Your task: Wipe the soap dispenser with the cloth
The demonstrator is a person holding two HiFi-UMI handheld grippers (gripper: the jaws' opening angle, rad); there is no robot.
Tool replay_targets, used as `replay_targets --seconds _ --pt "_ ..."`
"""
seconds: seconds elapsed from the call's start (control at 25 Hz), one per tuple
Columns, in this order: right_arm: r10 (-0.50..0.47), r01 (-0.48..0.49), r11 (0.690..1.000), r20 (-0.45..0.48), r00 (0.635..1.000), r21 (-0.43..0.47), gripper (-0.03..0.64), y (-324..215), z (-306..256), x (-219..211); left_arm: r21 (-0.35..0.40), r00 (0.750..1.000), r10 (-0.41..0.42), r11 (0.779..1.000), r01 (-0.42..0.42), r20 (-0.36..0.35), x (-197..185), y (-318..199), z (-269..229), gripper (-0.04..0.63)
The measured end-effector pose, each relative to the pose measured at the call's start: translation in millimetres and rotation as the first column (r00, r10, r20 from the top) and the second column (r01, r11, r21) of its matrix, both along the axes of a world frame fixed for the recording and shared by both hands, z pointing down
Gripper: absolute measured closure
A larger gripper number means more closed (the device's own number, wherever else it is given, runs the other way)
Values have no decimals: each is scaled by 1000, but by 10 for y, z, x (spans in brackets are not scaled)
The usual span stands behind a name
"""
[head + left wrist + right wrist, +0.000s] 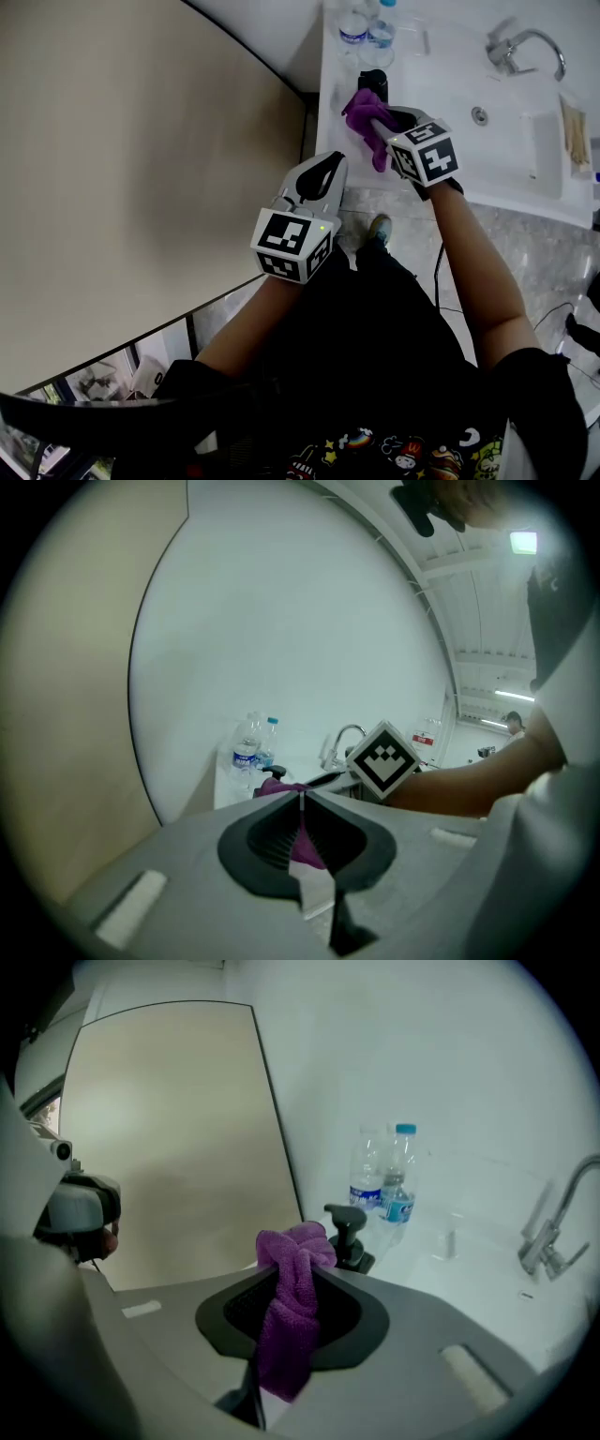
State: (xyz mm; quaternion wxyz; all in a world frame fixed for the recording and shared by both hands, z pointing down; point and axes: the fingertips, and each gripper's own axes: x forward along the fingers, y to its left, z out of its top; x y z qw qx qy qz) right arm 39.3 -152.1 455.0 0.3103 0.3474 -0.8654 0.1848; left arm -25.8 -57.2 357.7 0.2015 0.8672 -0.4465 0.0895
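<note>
1. Your right gripper [378, 120] [298, 1274] has its jaws clamped on the purple cloth [364, 114] [289, 1321]. They are closed down to the thickness of the fabric. A bunched knot of cloth stands up above the fingertips and a loose tail hangs down through the jaw opening.
2. Your left gripper [330, 165] [301, 801] has its jaws pressed fully together, tip to tip, with nothing between them. The purple that shows through the hollow behind the tips is the cloth farther off, not something you are holding.
3. You hold the left gripper back from the counter [330, 112], over the floor and just off its near edge. It points toward the cloth.
4. The soap dispenser [373, 81] [349, 1234] [274, 773], with its black pump head, stands upright at the left end of the white counter.
5. The bunched top of the cloth sits just beside the pump on your side. From the right gripper view it overlaps the pump, but you cannot tell whether the two touch.
6. Two clear water bottles [367, 25] [388, 1185] [253, 746] stand close together behind the dispenser, near the wall.
7. To the right lie the basin [506, 122] and the faucet [521, 47] [551, 1224], well apart from the dispenser.
</note>
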Motion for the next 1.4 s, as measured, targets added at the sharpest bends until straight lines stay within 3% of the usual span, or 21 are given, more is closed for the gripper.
replay_targets --seconds 0.16,0.4,0.84,1.4 --pt "26 -29 993 23 999 110 512 -155 -441 51 30 1000 13 999 -13 8 41 -39 -101 587" --pt "74 -81 978 46 996 192 512 -321 -703 115 23 1000 6 1000 -6 12 11 -43 -80 587" --pt "82 -82 997 -9 997 6 512 -293 161 201 -9 1000 -15 1000 15 13 -65 -26 43 589" --pt "15 -24 992 -71 997 -127 512 -76 801 191 -42 1000 -12 999 13 25 -10 -51 182 587"
